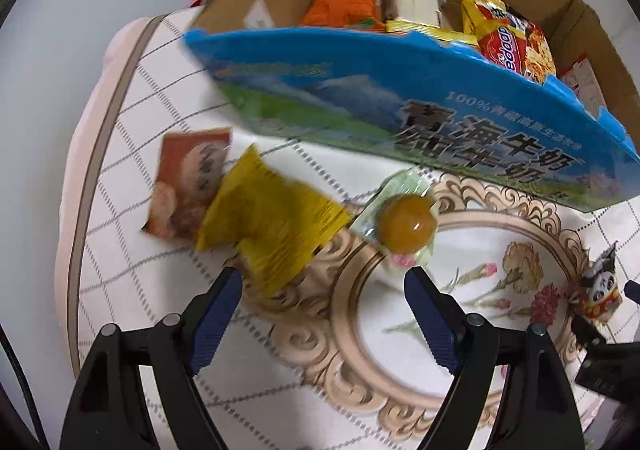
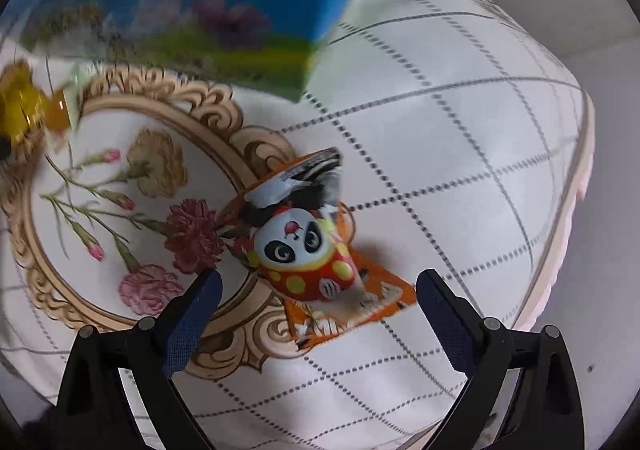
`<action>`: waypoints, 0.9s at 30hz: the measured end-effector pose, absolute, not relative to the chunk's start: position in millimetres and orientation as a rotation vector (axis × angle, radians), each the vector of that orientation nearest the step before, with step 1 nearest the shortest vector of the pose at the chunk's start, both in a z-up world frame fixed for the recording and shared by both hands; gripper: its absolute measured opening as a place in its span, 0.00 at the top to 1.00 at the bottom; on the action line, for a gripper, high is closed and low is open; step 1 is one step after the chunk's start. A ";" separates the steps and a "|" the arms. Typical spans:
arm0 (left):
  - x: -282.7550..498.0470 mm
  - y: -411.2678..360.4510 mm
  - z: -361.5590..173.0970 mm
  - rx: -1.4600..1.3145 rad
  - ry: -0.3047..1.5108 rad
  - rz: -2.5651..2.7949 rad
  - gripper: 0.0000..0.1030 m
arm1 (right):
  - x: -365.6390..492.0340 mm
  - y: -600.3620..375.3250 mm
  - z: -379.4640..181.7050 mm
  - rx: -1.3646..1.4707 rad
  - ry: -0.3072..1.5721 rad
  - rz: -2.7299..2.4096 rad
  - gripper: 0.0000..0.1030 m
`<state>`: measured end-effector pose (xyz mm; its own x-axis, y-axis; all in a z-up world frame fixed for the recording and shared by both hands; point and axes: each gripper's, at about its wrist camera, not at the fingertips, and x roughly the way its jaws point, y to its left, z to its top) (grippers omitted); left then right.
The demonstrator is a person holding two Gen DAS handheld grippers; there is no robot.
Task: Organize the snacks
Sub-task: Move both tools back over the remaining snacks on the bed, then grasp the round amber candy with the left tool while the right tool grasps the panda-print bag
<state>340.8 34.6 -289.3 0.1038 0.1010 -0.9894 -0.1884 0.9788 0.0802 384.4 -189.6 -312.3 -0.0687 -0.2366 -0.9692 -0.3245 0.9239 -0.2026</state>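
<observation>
The left gripper [image 1: 324, 282] is spread wide and carries nothing. From left to right ahead of it lie a red-orange sachet [image 1: 188, 186], a yellow packet [image 1: 268, 226] and a clear-wrapped jelly cup [image 1: 404, 226], all on the patterned tablecloth [image 1: 120, 250]. The yellow packet partly overlaps the sachet and runs diagonally, its near end lying just ahead of the left finger. The jelly cup lies just ahead of the right finger. Neither item sits centred between the jaws; motion blur makes the packet's exact outline uncertain.

Behind these items stands the blue-fronted carton [image 1: 400, 98], already containing several snack bags.

The right gripper [image 2: 318, 288] is likewise fully parted and empty. The panda snack pack [image 2: 308, 258] lies directly ahead, between the two fingers but touching neither. Its long axis runs roughly fore-and-aft along the approach line, tilted slightly. The right gripper is therefore the better aligned of the two; a straight advance probably places the pack within the jaws.
</observation>
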 end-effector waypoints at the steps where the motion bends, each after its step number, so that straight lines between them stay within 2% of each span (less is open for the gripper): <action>1: 345.7 30.2 -293.0 -0.054 1.457 0.205 0.20 | 386.5 -190.2 -317.4 -0.427 1.664 0.078 0.03; 4: 361.6 16.6 -305.6 0.007 1.477 0.177 0.20 | 394.2 -197.1 -331.8 -0.338 1.691 0.086 0.04; 7: 373.4 5.1 -314.5 0.070 1.479 0.152 0.20 | 398.7 -205.0 -336.4 -0.275 1.687 0.062 0.11; 11: 381.8 -12.2 -319.8 0.144 1.478 0.115 0.20 | 405.1 -214.3 -330.2 -0.117 1.690 0.048 0.36; 12: 383.1 -15.2 -321.0 0.155 1.478 0.114 0.19 | 406.8 -216.0 -329.8 -0.072 1.695 0.047 0.38; 17: 380.3 -25.0 -322.3 0.181 1.492 0.109 0.20 | 409.7 -222.9 -333.6 0.094 1.724 0.054 0.38; 27: 340.9 -0.4 -276.1 -0.095 1.443 0.131 0.20 | 407.3 -234.4 -333.8 0.168 1.742 0.030 0.34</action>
<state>340.9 -0.4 -276.1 0.1227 0.0321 -0.9919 -0.1472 0.9890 0.0138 407.3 -234.4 -333.8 -0.1679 0.1295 -0.9773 0.0959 0.9888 0.1145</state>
